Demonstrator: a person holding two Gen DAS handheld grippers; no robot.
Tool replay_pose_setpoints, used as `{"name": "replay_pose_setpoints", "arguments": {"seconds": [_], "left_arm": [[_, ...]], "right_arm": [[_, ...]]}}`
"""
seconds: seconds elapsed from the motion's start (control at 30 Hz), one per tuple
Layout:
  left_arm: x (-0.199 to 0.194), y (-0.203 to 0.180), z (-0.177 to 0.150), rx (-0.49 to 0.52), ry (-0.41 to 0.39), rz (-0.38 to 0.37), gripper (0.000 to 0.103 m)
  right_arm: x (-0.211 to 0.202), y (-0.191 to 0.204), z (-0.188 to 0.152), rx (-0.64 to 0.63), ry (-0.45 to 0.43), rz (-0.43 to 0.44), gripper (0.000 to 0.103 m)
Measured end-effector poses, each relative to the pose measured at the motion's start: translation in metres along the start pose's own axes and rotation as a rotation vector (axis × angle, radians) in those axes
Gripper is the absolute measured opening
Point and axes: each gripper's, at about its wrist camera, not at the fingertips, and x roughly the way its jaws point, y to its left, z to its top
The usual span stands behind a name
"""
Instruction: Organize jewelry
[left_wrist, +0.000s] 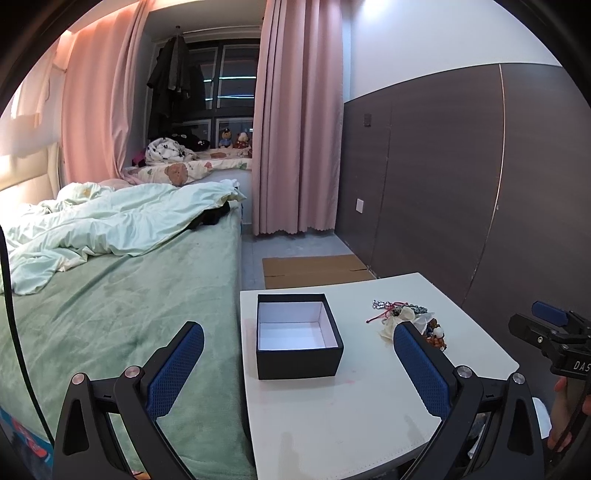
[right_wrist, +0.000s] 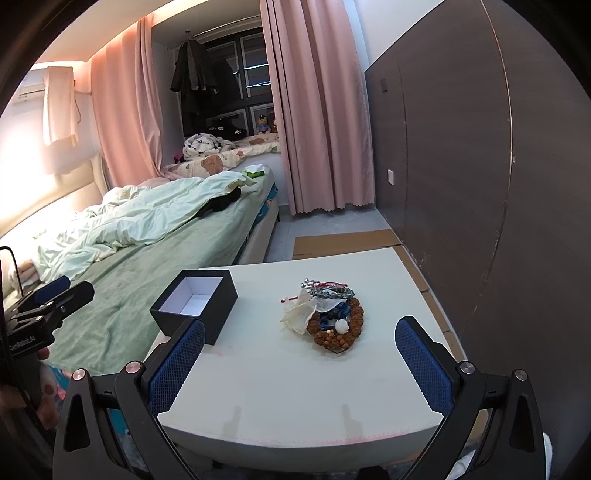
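Note:
An open black box (left_wrist: 298, 334) with a white, empty inside stands on the left part of a small white table (left_wrist: 343, 402); it also shows in the right wrist view (right_wrist: 194, 301). A heap of jewelry (right_wrist: 327, 312), with brown bead strings, blue beads, silver and red strands and white pieces, lies on the table to the right of the box; it also shows in the left wrist view (left_wrist: 406, 319). My left gripper (left_wrist: 299, 365) is open and empty, low in front of the box. My right gripper (right_wrist: 300, 363) is open and empty, just short of the heap.
A bed (left_wrist: 122, 306) with a green sheet and a rumpled quilt lies against the table's left side. A dark panelled wall (right_wrist: 480, 184) runs along the right. Flattened cardboard (left_wrist: 314, 269) lies on the floor beyond the table, before pink curtains (left_wrist: 295, 129).

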Motion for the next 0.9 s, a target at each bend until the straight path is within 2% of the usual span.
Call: {"name": "replay_pose_setpoints", "arguments": {"seconds": [0.53, 0.67, 0.77, 0.9], "left_arm": [[0.000, 0.001, -0.004, 0.000, 0.001, 0.000, 0.103], [0.006, 0.001, -0.004, 0.003, 0.018, -0.009, 0.103], [0.011, 0.000, -0.001, -0.003, 0.073, -0.074, 0.103], [0.012, -0.012, 0.011, 0.030, 0.080, -0.105, 0.103]], "right_arm": [[-0.001, 0.000, 0.000, 0.007, 0.002, -0.001, 0.103], [0.003, -0.006, 0.005, 0.051, 0.025, 0.037, 0.103], [0.008, -0.008, 0.018, 0.066, 0.053, 0.059, 0.103], [0.016, -0.007, 0.037, 0.059, 0.078, 0.060, 0.103]]}}
